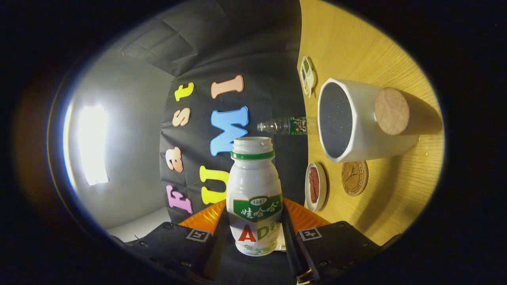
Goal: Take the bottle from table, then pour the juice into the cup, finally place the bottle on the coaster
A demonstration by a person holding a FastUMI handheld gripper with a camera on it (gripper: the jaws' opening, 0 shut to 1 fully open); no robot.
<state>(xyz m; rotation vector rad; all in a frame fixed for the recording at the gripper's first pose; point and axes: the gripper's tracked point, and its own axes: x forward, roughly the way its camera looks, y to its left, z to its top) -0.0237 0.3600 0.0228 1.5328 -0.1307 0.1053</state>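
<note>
So the tool (253,233) pinches the white plastic juice bottle (254,198) between both fingers, bottle already rolled sideways, open mouth level with the white ceramic cup (362,130) beside it.

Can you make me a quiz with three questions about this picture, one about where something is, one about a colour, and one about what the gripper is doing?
1. Where is the coaster?
A. Under the white bottle
B. On the table beside the white cup
C. Inside the cup

2. What colour is the ring around the white bottle's neck?
A. Green
B. Red
C. Purple

3. What is the gripper doing?
A. Open, with nothing in it
B. Shut on the white bottle
C. Shut on the cup

Answers:
1. B, the round cork coaster lies on the wooden table next to the white cup.
2. A, a green band sits just under the bottle's open mouth.
3. B, both fingers press the bottle's sides, and the view is tipped sideways, mouth towards the cup.
</note>
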